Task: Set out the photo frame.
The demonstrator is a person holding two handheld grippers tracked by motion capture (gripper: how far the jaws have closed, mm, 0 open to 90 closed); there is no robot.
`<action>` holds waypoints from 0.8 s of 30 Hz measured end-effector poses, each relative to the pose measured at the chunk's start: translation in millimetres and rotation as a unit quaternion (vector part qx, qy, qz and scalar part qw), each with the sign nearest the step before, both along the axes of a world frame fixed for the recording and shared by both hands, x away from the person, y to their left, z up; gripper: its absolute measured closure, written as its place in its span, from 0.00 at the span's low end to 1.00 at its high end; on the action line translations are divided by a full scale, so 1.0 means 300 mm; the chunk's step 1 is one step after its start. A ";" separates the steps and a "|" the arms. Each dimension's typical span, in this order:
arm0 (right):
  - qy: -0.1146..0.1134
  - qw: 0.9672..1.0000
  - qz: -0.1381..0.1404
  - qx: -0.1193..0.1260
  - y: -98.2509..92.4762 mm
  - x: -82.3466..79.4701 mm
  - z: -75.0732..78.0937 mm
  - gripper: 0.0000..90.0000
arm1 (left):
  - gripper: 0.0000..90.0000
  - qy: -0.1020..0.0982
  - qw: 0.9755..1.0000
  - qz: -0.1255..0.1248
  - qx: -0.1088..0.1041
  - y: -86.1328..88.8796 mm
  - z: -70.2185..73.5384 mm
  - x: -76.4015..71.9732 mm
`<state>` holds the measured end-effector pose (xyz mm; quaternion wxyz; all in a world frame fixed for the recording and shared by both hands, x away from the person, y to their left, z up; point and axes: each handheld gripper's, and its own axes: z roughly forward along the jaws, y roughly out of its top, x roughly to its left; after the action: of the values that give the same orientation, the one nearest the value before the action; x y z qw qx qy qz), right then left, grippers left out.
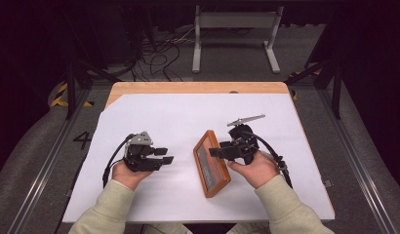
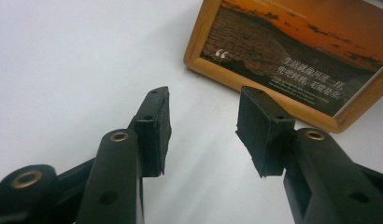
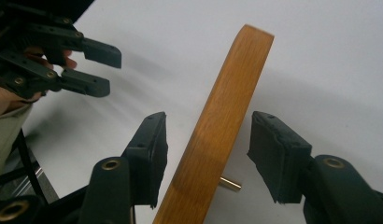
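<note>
Right tool (image 3: 206, 156) astride frame (image 3: 217, 140) (w/o contact)

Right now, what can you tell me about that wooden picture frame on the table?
The picture frame has an orange-brown wooden border around a sunset seascape print with white Chinese text and a quotation mark. It stands propped at a tilt on the white table cover, a small brass peg behind it. The right gripper straddles its edge, fingers apart, not pressing.
</note>
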<state>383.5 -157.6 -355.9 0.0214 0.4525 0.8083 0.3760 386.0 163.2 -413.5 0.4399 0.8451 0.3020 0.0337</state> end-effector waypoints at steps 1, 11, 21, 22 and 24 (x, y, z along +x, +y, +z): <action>0.006 1.000 0.001 -0.007 0.008 0.005 -0.009 0.52 | 0.60 0.007 1.000 0.004 0.000 0.005 -0.003 0.001; 0.052 0.998 0.004 -0.039 0.065 0.031 -0.044 0.59 | 0.59 0.006 1.000 0.008 0.004 0.008 -0.005 0.004; 0.090 0.992 -0.004 -0.084 0.095 0.055 -0.049 0.72 | 0.60 0.006 1.000 0.008 0.009 0.006 -0.009 0.005; 0.091 0.992 -0.005 -0.089 0.098 0.055 -0.048 0.73 | 0.60 0.008 1.000 0.007 0.011 0.006 -0.009 0.005; 0.092 0.991 -0.007 -0.093 0.101 0.055 -0.047 0.73 | 0.60 0.007 1.000 0.007 0.011 0.005 -0.010 0.005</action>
<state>400.2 -127.4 -369.9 -0.0081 0.4865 0.8353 0.2558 387.6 164.8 -416.5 0.4285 0.8480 0.3102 0.0341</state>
